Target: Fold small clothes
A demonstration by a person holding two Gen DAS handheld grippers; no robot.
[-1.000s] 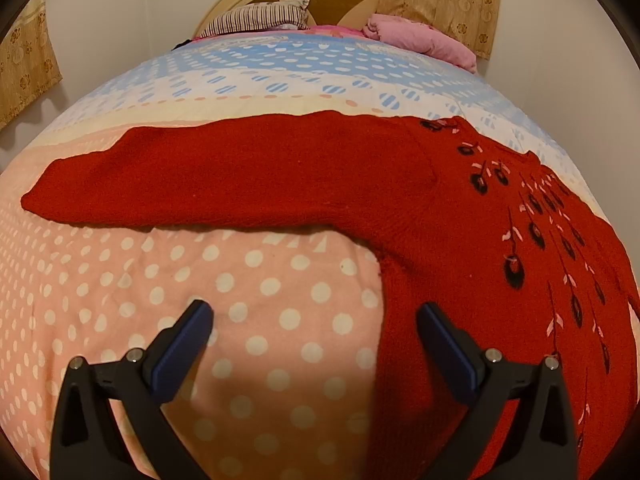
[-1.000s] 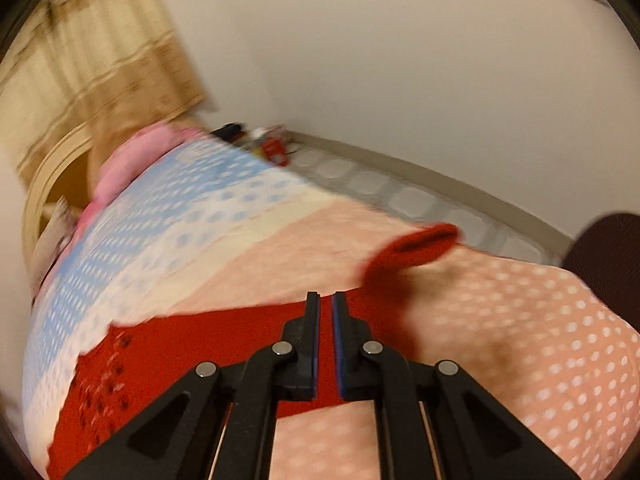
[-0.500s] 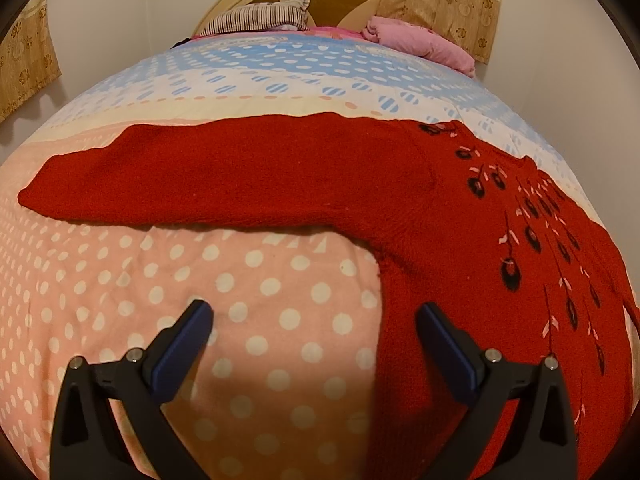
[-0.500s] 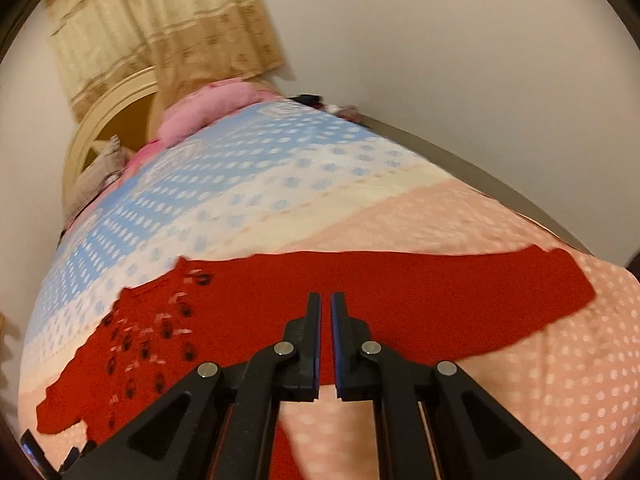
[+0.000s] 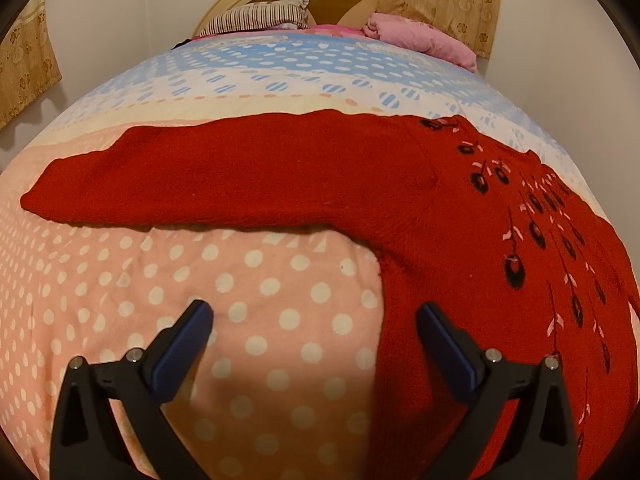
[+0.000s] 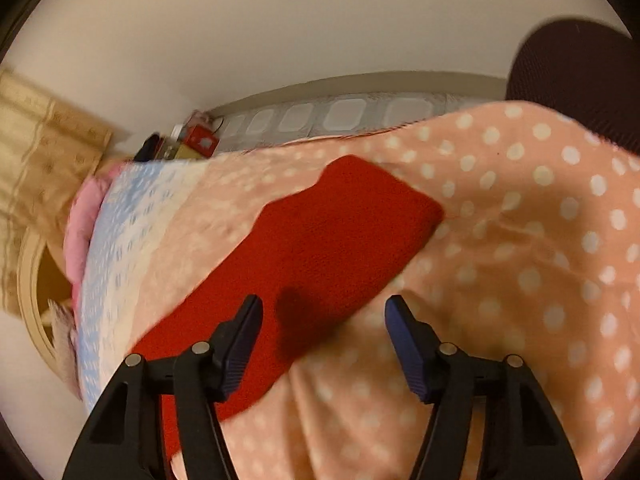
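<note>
A red knit sweater (image 5: pixel 460 232) with black and pink motifs lies flat on the bed. Its one sleeve (image 5: pixel 224 180) stretches out to the left in the left wrist view. My left gripper (image 5: pixel 314 324) is open and empty, hovering low over the bedspread beside the sweater's side edge, under the armpit. In the right wrist view the other sleeve (image 6: pixel 320 248) runs up to its cuff. My right gripper (image 6: pixel 323 316) is open and empty, just above the lower edge of that sleeve.
The bed has a pink polka-dot spread (image 5: pixel 240 288) with cream and blue bands further back. A striped pillow (image 5: pixel 256 18) and a pink blanket (image 5: pixel 420 38) lie by the headboard. The bed's edge, small items on the floor (image 6: pixel 192 144) and a dark chair (image 6: pixel 576 76) show in the right wrist view.
My right gripper has opened from shut and swung right, toward the sleeve's cuff end. The left gripper has barely moved and stays open.
</note>
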